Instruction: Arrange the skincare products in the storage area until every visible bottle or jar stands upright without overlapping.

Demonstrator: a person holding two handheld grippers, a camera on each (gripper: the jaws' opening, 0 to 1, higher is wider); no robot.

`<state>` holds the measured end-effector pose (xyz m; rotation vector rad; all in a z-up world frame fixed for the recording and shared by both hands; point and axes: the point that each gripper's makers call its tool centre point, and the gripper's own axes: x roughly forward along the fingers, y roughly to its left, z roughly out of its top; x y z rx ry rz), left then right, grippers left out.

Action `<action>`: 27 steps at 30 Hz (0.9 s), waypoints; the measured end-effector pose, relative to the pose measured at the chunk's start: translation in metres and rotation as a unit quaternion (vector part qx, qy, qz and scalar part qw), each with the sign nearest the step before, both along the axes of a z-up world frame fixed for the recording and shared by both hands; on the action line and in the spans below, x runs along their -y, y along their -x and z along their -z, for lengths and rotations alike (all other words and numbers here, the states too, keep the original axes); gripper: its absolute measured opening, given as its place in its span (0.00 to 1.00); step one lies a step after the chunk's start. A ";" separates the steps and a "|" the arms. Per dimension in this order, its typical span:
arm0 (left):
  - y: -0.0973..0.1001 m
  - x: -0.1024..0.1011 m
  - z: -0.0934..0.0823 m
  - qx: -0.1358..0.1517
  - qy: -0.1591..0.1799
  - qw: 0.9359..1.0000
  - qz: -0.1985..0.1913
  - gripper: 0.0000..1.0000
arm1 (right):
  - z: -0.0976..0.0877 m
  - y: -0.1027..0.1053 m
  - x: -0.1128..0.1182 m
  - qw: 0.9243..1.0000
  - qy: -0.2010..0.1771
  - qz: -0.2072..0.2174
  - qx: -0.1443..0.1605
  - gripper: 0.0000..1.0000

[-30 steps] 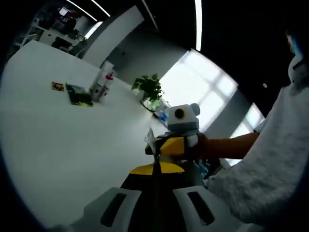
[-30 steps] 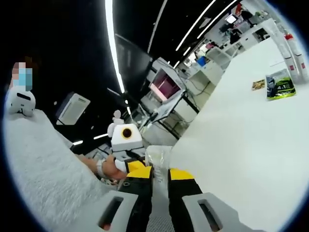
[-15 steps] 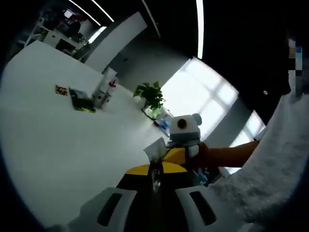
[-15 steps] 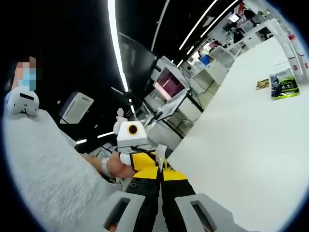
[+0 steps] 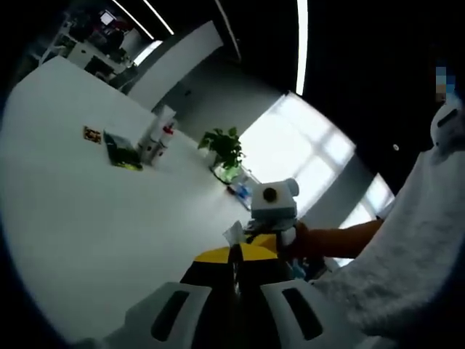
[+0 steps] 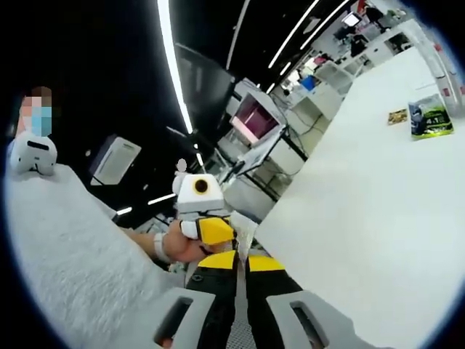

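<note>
Far across the white table [image 5: 87, 211] stand a few white bottles with red tops [image 5: 156, 134], upright and close together. My left gripper [image 5: 234, 258] is shut on a thin clear plastic piece [image 5: 234, 234] near the table's edge. My right gripper [image 6: 241, 256] is shut on the same clear piece [image 6: 244, 227] from the opposite side. In the left gripper view the right gripper [image 5: 256, 238] meets mine tip to tip, with a hand [image 5: 305, 236] holding it. In the right gripper view the left gripper [image 6: 215, 230] shows likewise.
A green packet [image 5: 120, 151] and a small orange packet [image 5: 91, 134] lie beside the bottles; the same green packet [image 6: 430, 118] shows in the right gripper view. A potted plant [image 5: 225, 144] stands at the table's far side. The person's grey sleeve [image 6: 65, 262] is close.
The right gripper's jaws, open around the clear piece a second ago, have shut on it. Both grippers stay tip to tip at the table edge; both views shifted slightly.
</note>
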<state>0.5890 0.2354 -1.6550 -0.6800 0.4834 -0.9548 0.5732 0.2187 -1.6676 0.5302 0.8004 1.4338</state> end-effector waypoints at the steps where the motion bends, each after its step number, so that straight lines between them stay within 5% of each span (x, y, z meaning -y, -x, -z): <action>1: 0.000 0.000 0.000 -0.001 0.000 1.000 -0.002 0.00 | -0.001 -0.001 0.000 1.000 -0.001 0.003 0.001 0.00; 8: -0.003 0.001 0.003 0.011 -0.012 1.000 -0.005 0.02 | -0.006 -0.008 0.003 1.000 -0.013 0.022 0.004 0.00; 20: 0.003 0.003 0.004 -0.010 0.000 1.000 0.011 0.00 | -0.008 -0.015 0.002 0.999 -0.023 0.042 -0.011 0.00; 27: -0.001 -0.003 0.010 -0.025 -0.003 1.000 -0.006 0.00 | 0.001 -0.021 0.004 0.996 0.030 0.064 0.058 0.05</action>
